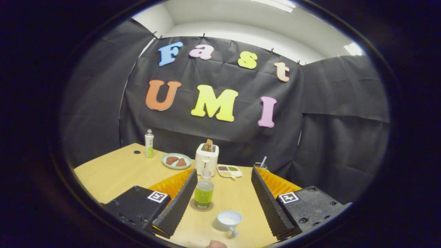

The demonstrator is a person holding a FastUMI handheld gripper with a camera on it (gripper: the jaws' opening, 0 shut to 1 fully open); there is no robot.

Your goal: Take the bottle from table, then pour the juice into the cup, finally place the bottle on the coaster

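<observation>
gripper (224,199) fingers wide apart, holding nothing. bottle (203,193) upright on coaster (201,207), between fingers, close by left finger. cup (229,219) nearer, just right of bottle.

Bottle (203,193) on coaster (193,206) between parted jaws, cup (229,219) beside.

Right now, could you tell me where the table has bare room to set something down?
The widest bare patch is the table between the tall white bottle and the gripper. Another runs beside the juice bottle up to the divided dish. It is crowded at the back, where plate, toaster and dish cluster, and between the open gripper's fingers, where juice bottle and cup stand.
</observation>
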